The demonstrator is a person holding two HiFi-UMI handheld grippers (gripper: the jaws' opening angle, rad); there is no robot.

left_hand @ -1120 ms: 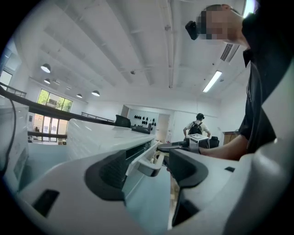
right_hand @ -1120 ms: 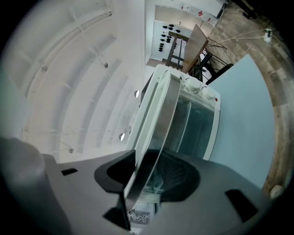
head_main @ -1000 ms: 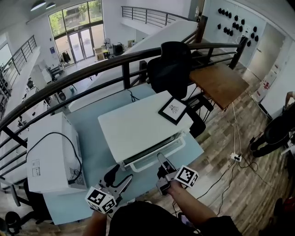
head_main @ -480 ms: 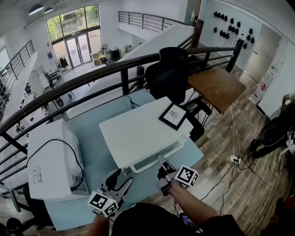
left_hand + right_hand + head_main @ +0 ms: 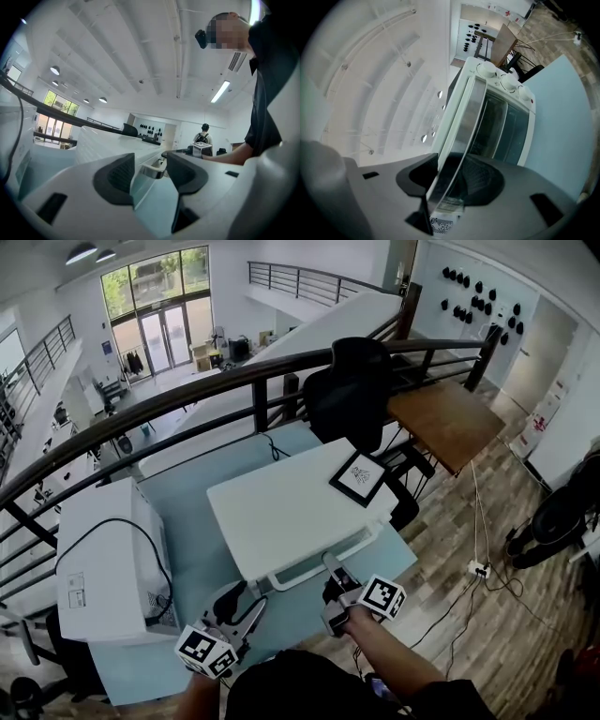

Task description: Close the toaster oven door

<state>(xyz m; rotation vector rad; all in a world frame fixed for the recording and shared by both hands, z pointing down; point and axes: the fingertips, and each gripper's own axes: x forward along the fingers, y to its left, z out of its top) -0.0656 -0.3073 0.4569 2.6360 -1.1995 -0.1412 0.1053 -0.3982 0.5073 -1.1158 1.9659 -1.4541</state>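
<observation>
Matte pale blue worktop (image 5: 192,559) on a mezzanine, dark curved railing (image 5: 187,392) behind, wood-plank floor (image 5: 487,521) at right. Mid-worktop, a boxy white toaster oven (image 5: 291,507), glass door (image 5: 501,126) seemingly shut. Right gripper (image 5: 333,570) jaws pinching the shiny flat handle (image 5: 466,126). Left gripper (image 5: 242,601) alongside, jaws spread and closing, nothing between.

Open-plan office or lab, mezzanine level.
Curved railing (image 5: 187,393), office chair (image 5: 352,381), wooden work table (image 5: 448,413), glazed entrance doors (image 5: 161,329) below.
</observation>
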